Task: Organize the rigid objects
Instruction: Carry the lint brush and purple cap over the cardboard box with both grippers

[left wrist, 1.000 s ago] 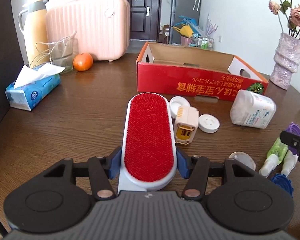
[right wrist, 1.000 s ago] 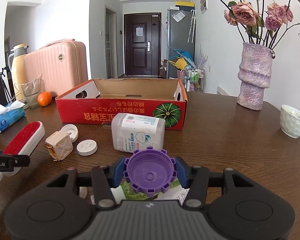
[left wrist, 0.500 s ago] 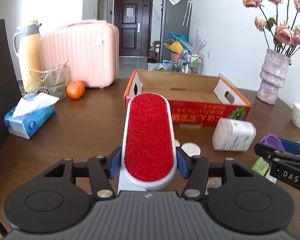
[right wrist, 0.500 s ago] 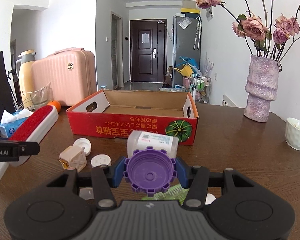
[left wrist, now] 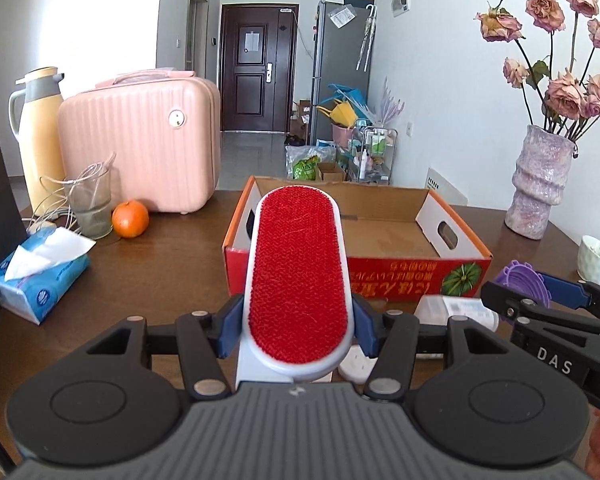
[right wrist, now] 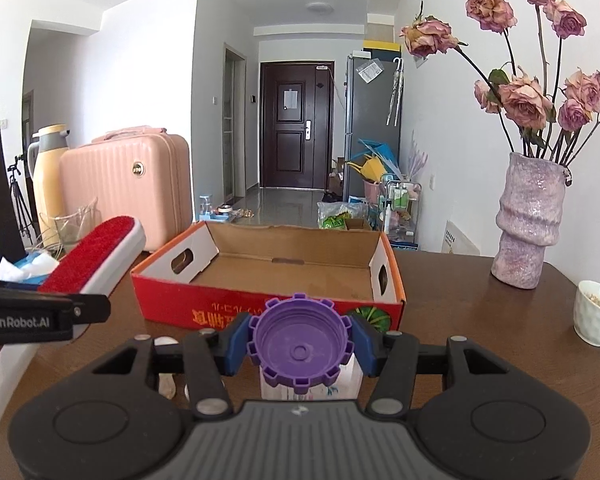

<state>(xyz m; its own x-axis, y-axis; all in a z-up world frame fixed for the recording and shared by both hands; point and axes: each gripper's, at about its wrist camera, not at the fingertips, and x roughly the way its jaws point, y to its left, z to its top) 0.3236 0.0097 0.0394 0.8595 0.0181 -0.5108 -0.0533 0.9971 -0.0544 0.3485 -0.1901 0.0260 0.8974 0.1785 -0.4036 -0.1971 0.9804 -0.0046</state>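
Lint brush (left wrist: 298,276) pinched in left tool (left wrist: 298,330), raised above surface (left wrist: 172,264), nr red box (left wrist: 404,280). Right tool (right wrist: 300,346) pinches purple cap (right wrist: 300,346). Risk: brush is long w/ grip at one end; could pivot, snag box wall.

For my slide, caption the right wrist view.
Right gripper holds a purple cap before the empty red box; left gripper's lint brush approaches.

Pink suitcase (left wrist: 144,142), thermos (left wrist: 40,136), orange (left wrist: 130,219) — vase (right wrist: 530,220) right.
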